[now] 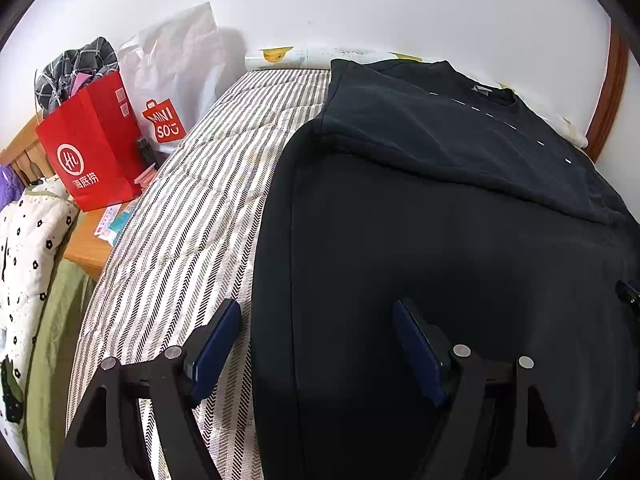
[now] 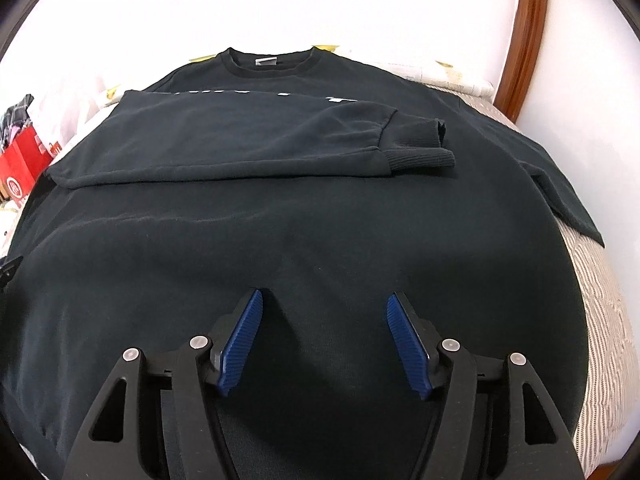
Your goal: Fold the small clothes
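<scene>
- Far to the left, a red paper shopping bag (image 1: 90,152) stands on a wooden bedside stand (image 1: 86,246), beside the bed with the striped woven cover (image 1: 188,216).
- The left gripper (image 1: 316,346) hangs over the left side edge of the black long-sleeved cotton sweatshirt (image 2: 304,224). Its blue-padded fingers (image 1: 216,344) stand apart, one over the stripes and one over the dark cloth, pinching nothing.
- The sweatshirt lies flat on the bed, collar toward the wall. One sleeve (image 2: 248,140) is already folded across the chest, its ribbed cuff (image 2: 424,152) pointing right; the other sleeve (image 2: 560,196) still trails off the right side.
- The right gripper (image 2: 324,340) hovers over the lower body of the garment, fingers spread and empty.
- The cloth looks soft, limp and fairly thick, so I would expect it to sag and drag rather than hold a crease. The hem corners or the loose sleeve's cuff seem the surest places to pinch.
</scene>
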A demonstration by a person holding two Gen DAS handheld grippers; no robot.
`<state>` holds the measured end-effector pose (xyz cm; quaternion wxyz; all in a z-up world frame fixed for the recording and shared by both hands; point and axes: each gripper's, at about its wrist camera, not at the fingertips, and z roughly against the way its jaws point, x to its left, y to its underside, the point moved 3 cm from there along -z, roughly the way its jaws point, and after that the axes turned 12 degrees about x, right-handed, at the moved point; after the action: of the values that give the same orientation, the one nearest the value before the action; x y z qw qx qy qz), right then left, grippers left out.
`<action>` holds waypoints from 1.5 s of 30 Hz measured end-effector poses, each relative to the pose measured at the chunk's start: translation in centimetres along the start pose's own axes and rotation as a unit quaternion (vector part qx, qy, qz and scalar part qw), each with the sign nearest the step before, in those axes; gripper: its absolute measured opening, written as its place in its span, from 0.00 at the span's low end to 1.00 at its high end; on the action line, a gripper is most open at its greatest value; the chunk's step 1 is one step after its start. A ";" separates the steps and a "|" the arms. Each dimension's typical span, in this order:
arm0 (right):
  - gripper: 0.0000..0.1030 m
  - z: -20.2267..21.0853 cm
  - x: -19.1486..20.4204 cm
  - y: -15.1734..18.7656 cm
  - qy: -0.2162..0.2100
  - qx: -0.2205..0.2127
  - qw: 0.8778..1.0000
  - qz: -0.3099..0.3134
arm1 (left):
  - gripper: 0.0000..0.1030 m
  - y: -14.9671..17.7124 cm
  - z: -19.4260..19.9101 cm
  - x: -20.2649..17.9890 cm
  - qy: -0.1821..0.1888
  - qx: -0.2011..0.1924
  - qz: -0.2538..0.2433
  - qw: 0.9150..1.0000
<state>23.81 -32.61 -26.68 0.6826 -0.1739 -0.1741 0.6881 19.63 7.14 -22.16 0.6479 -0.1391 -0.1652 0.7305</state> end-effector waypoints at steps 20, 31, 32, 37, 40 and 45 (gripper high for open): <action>0.64 2.0 3.2 -5.1 0.007 -0.011 0.999 0.045 | 0.71 -2.6 0.3 0.8 0.001 -0.004 -0.003 1.000; 0.64 -0.1 15.8 -18.0 -0.062 -0.048 0.988 0.137 | 0.51 -7.3 -1.8 1.7 -0.010 -0.003 -0.040 0.999; 0.64 -0.6 17.1 -19.3 -0.070 -0.050 0.986 0.146 | 0.48 -7.5 -2.1 1.7 -0.008 -0.001 -0.042 0.999; 0.64 -3.3 22.8 -24.5 -0.102 -0.051 0.976 0.186 | 0.41 -8.8 -3.6 1.7 0.006 0.011 -0.053 0.999; 0.64 -5.2 25.3 -27.2 -0.116 -0.044 0.973 0.194 | 0.36 -9.9 -3.9 1.6 0.012 0.006 -0.059 0.998; 0.64 -8.8 28.6 -31.0 -0.137 -0.023 0.971 0.196 | 0.23 -11.0 -4.5 1.6 0.039 0.004 -0.062 0.997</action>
<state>55.04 -3.74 -19.65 0.4998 -0.1243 -0.2443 0.8216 31.17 10.19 -21.58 0.6985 -0.1539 -0.1451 0.6837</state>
